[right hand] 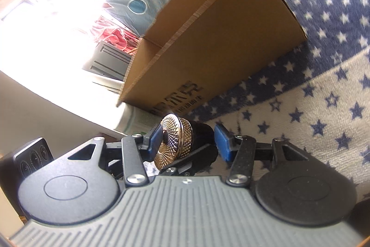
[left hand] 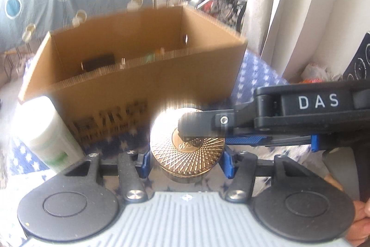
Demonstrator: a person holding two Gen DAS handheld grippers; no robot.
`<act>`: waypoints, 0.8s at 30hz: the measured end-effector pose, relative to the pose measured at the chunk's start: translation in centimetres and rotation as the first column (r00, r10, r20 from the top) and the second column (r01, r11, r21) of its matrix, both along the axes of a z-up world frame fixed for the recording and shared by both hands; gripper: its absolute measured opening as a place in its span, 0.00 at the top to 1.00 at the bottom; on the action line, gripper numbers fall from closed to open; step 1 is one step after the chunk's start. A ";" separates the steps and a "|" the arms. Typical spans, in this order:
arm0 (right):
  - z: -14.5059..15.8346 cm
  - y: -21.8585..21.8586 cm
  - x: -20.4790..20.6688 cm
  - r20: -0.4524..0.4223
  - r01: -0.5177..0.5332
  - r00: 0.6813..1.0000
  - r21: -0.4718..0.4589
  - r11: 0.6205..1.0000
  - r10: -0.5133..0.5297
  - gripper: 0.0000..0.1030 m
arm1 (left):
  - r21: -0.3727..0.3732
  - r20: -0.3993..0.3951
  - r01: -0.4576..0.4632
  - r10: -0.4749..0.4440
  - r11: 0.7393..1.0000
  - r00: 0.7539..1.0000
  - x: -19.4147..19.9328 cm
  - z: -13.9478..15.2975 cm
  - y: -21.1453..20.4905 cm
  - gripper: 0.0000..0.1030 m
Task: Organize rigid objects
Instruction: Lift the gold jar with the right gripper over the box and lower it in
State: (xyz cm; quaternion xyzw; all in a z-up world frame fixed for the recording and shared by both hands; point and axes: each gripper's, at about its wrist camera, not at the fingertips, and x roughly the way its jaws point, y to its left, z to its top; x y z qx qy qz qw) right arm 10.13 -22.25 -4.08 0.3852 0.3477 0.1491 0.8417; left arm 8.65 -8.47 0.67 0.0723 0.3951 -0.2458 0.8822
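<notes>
Showing a gold-lidded jar (left hand: 187, 154) grasped by both claws: the left claw (left hand: 186, 160) clamps its blue pads on the sides of the ornate lid, while the right claw (right hand: 188, 142) pinches the jar from lid top to base. Beyond both claws stands an open cardboard box (left hand: 143, 85) on a star-patterned blanket (right hand: 323, 108).

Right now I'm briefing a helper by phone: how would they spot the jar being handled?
Find the open cardboard box on the star-patterned blanket. Just in front of it, both tongs clamp a small dark jar. Unlike the plain white bottle beside the box, it has a gold, engraved lid.
</notes>
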 end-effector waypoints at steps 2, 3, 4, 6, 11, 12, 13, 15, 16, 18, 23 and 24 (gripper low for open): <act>1.9 0.4 -0.1 0.039 -0.002 0.999 -0.023 1.000 0.003 0.52 | -0.014 0.037 0.005 -0.004 1.000 0.999 0.1 1.9 0.1 0.45; 3.0 0.6 -0.1 0.062 -0.004 0.998 -0.035 0.999 0.007 0.52 | -0.024 0.054 0.006 -0.004 1.000 0.999 0.3 2.9 0.3 0.45; 4.0 0.7 0.1 0.085 -0.007 0.996 -0.044 0.999 0.010 0.52 | -0.032 0.068 0.006 -0.004 0.999 0.998 0.7 3.9 0.4 0.45; 6.3 1.0 1.0 0.130 -0.015 0.991 -0.069 0.997 0.024 0.52 | -0.047 0.091 0.009 -0.005 0.999 0.996 1.9 6.0 0.4 0.45; 11.6 1.3 4.9 0.212 -0.046 0.974 -0.143 0.989 0.076 0.52 | -0.065 0.095 0.016 -0.010 0.998 0.995 6.6 10.4 0.4 0.45; 12.4 1.3 6.0 0.217 -0.055 0.972 -0.156 0.986 0.089 0.52 | -0.060 0.087 0.016 -0.010 0.998 0.996 7.8 11.0 0.4 0.45; 13.1 1.1 7.3 0.219 -0.067 0.970 -0.161 0.985 0.102 0.52 | -0.054 0.079 0.015 -0.011 0.998 0.997 9.0 11.4 0.3 0.45; 14.0 0.4 10.2 0.204 -0.096 0.971 -0.157 0.983 0.128 0.51 | -0.041 0.048 0.007 -0.006 0.999 0.999 12.0 11.7 -0.1 0.45; 14.3 0.0 11.8 0.187 -0.109 0.973 -0.150 0.983 0.137 0.51 | -0.034 0.024 0.002 -0.002 0.999 1.000 13.5 11.5 -0.3 0.45; 14.6 -0.8 15.4 0.141 -0.135 0.978 -0.141 0.981 0.155 0.51 | -0.033 -0.041 -0.016 0.014 0.999 0.999 16.8 10.7 -0.5 0.45; 12.6 -2.0 23.3 0.006 -0.172 0.985 -0.136 0.976 0.175 0.51 | -0.032 -0.211 -0.046 0.038 0.998 0.977 23.6 6.5 -0.8 0.45; 11.9 -2.1 24.8 -0.022 -0.176 0.984 -0.138 0.975 0.175 0.51 | -0.025 -0.236 -0.050 0.042 0.998 0.971 24.6 5.6 -0.9 0.45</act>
